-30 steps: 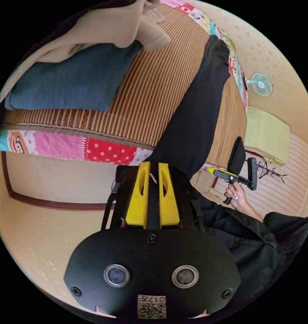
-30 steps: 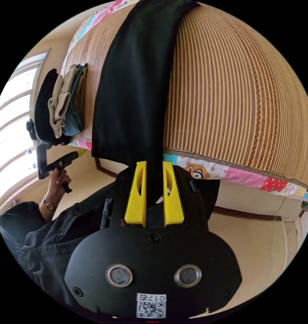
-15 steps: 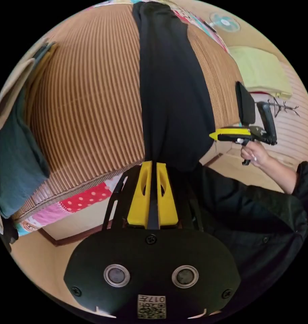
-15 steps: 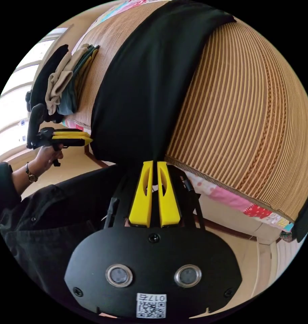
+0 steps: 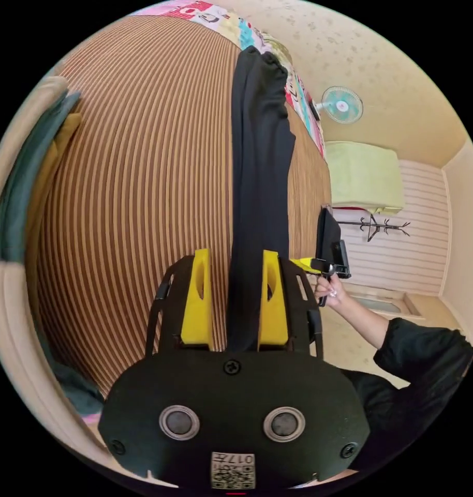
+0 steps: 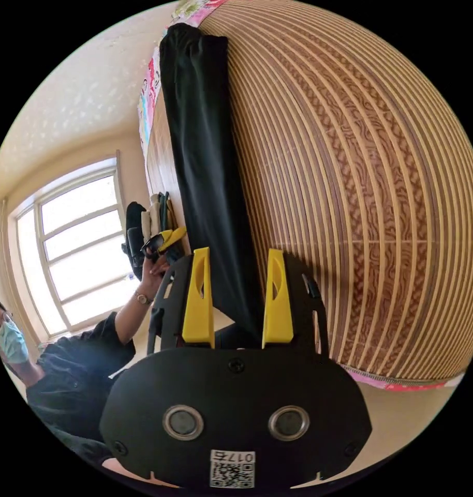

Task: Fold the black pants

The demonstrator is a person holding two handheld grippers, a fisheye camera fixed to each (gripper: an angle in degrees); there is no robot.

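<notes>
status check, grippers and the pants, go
Left gripper open, right gripper open. Black pants laid long on the striped mat, near end between both jaw pairs. Stacked clothes off to the side.

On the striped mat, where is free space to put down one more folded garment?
Left gripper view: the bamboo mat is bare between the black pants and the stack of folded clothes along its edge. Right gripper view: the mat is also bare on the pants' other side, down to its woven border. The edge holding the stack is crowded.

No legible text (code sticker (image 5: 233,470) on mount unreadable).
</notes>
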